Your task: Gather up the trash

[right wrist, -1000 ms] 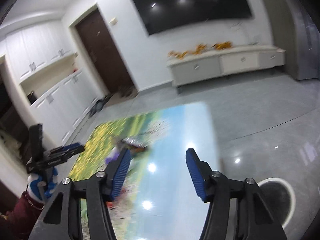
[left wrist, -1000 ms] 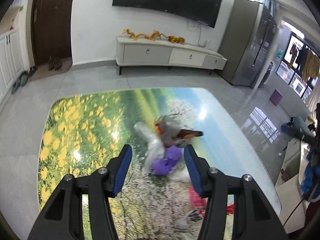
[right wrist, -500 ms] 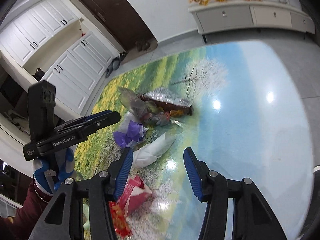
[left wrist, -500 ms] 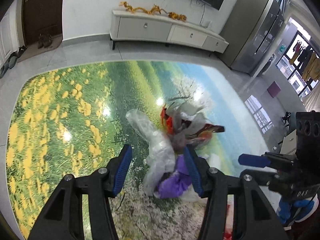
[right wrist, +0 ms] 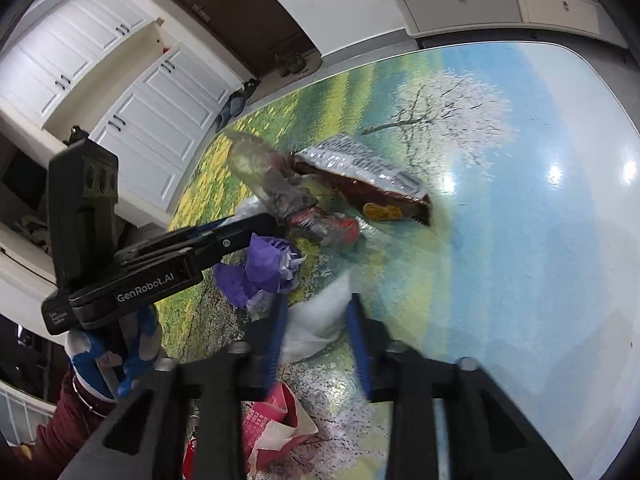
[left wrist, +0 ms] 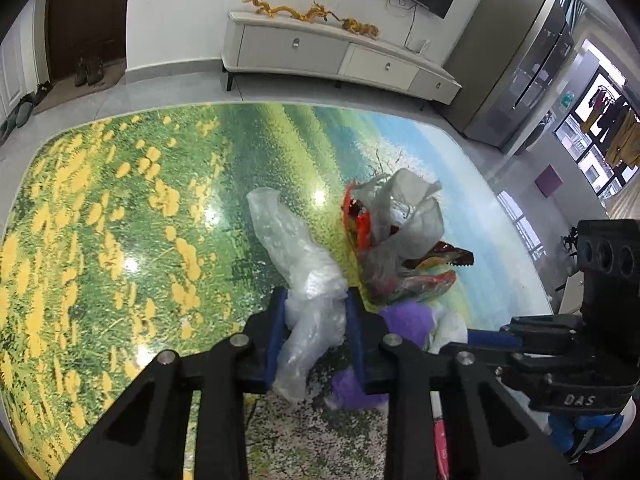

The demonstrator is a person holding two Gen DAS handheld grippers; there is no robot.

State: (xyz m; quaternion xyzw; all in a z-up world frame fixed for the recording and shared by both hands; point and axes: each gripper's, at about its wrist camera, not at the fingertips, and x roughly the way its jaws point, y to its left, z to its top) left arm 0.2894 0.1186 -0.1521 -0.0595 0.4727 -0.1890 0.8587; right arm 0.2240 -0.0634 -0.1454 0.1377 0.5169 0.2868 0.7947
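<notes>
While both grippers work the pile, the glossy table (left wrist: 120, 208) with its printed meadow and blossoming tree fills most of each view; the trash heap sits near its middle. Behind the table, a white low cabinet (left wrist: 320, 54) runs along the wall, a steel fridge (left wrist: 516, 64) stands to its right, and white cupboards (right wrist: 132, 92) flank a dark door.

Trash on the table, big to small: a long crumpled clear plastic bag (left wrist: 296, 264) lies stretched away from the camera on the heap's left side. Right of it, a grey bag (left wrist: 404, 224) is bunched over red and orange snack wrappers (left wrist: 360, 228). A silver-and-brown foil snack packet (right wrist: 360, 172) lies on the heap's far side in the right wrist view. A white crumpled paper wad (right wrist: 320, 320) is at the near edge of the heap, purple crumpled paper (right wrist: 260, 272) just beside it, a pink-red packet (right wrist: 276, 412) nearer the table edge.

Left gripper (left wrist: 316, 320): jaws have just been closing, blue pads pressed on the near end of the clear plastic bag. Right gripper (right wrist: 316, 324): jaws have just been closing, clamped on the white paper wad, pads blurred. A blue-gloved hand (right wrist: 116, 356) with a maroon sleeve holds the left tool.
</notes>
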